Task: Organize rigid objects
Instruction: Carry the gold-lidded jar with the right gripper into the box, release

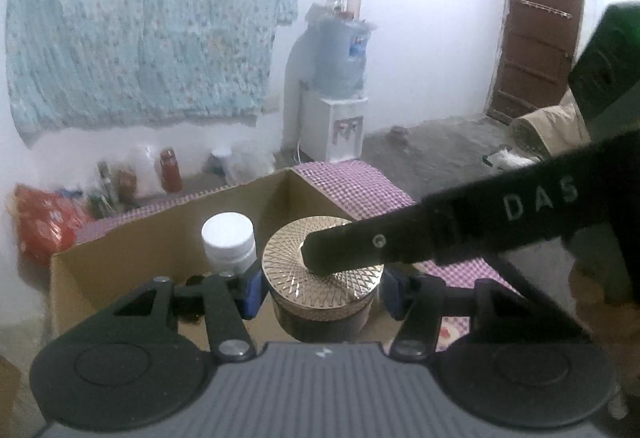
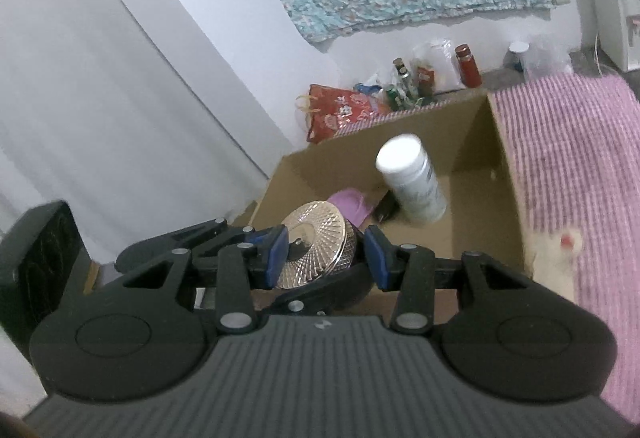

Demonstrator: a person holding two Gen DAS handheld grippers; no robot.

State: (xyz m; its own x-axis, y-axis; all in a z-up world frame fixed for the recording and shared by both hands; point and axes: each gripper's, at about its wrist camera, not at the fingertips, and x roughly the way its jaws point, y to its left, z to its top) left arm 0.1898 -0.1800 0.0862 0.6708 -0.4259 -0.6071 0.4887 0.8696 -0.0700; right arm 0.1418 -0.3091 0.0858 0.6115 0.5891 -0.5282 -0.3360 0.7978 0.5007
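A dark round jar with a gold patterned lid (image 1: 288,262) hangs above an open cardboard box (image 1: 160,234). My left gripper (image 1: 324,294) is shut on the jar's sides with its blue pads. One finger (image 1: 400,234) of my right gripper reaches in from the right and lies flat on the lid. In the right wrist view my right gripper (image 2: 326,256) is shut on the jar (image 2: 320,238), one pad on the lid's face and the other against the base. A white bottle (image 2: 412,178) stands inside the box (image 2: 472,142), next to a pink item (image 2: 352,202).
The box rests on a purple checked cloth (image 2: 568,142), which carries a small white item with a red spot (image 2: 560,250). Bottles (image 1: 170,170) and a red bag (image 1: 40,222) line the wall. A water dispenser (image 1: 340,94) and a brown door (image 1: 536,38) stand beyond.
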